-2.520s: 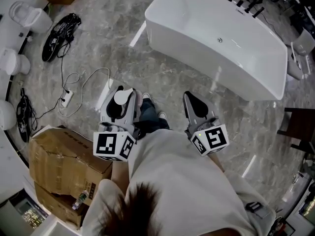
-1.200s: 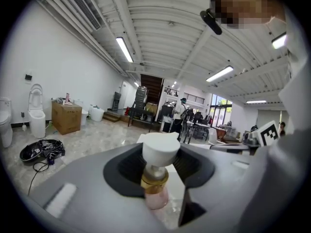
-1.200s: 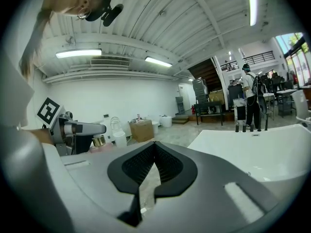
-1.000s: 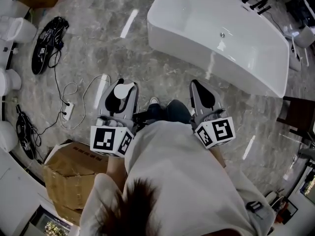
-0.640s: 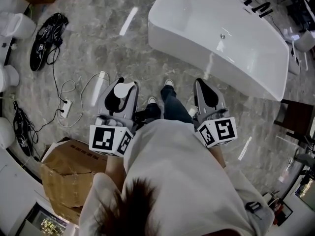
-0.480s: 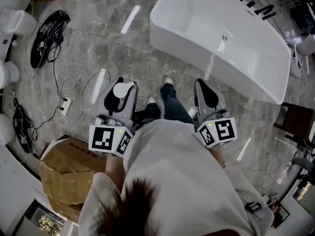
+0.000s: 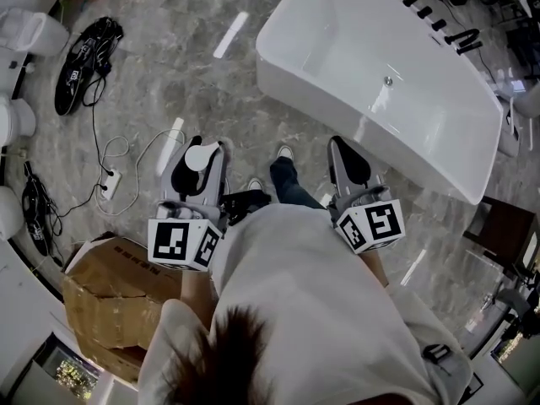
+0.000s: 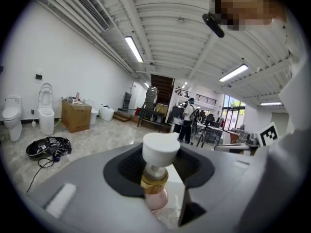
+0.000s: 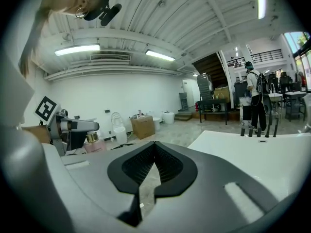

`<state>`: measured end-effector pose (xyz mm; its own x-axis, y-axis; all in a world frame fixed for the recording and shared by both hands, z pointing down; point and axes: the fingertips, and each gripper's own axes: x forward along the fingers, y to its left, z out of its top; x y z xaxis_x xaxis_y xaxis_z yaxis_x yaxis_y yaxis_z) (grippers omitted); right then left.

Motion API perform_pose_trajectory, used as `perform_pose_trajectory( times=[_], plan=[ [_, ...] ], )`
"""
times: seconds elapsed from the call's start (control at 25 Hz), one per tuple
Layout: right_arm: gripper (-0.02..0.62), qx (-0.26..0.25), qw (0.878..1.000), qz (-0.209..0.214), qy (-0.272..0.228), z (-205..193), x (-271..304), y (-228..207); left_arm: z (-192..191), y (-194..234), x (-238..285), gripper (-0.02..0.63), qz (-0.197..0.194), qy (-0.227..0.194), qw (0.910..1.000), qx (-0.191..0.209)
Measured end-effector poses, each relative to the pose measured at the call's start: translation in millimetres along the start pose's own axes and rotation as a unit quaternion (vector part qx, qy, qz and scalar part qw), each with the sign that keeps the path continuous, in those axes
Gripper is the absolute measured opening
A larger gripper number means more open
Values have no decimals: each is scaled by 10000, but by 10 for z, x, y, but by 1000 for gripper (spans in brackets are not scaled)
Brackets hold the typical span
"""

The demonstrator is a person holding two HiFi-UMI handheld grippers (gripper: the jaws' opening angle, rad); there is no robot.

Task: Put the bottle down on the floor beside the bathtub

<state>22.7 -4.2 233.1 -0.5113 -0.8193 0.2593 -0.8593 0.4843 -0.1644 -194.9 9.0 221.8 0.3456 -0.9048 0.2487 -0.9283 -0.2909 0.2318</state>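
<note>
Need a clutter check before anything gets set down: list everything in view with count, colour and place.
bathtub: one, white, upper right of head view
taps: a row, black, on the bathtub's far rim
bottle: one, pink with gold collar and white cap, gripped in the left tool
cardboard boxes: a stack, brown, floor at lower left
toilets: two, white, against the far wall at left
power strip: one, white with cable, floor at left
gear bundles: two, black, floor at left
bystander: one, with backpack, far background
left tool: grey, closed on the bottle
right tool: grey, closed, empty
</note>
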Motion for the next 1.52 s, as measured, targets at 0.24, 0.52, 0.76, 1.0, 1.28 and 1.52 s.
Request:
perform_pose_trajectory(
  times=[0.24,0.52,0.76,1.0,1.28,1.52],
  plan=[
    [-2,-153,9994,316,-71,234,289,-408,154,-99,381,206,312,-221,9993,-23],
    [-2,-217,9984,516,-114,345,433,-834,280,-249,685,206,596,-440,9972,-131],
    [-2,-106,9986,520,-80,347,400,-1069,348,-411,866,206,585,-430,9973,-69],
    [-2,64,9994,304,-135,269,265,-1196,341,-469,946,206,494,-327,9982,-63],
    [-2,292,9990,-216,-270,182,-15,-1441,330,-536,1095,206,342,-264,9990,-62],
    [-2,498,9959,-654,-372,87,-246,-1718,360,-660,1305,206,156,-219,9996,27]
  ],
)
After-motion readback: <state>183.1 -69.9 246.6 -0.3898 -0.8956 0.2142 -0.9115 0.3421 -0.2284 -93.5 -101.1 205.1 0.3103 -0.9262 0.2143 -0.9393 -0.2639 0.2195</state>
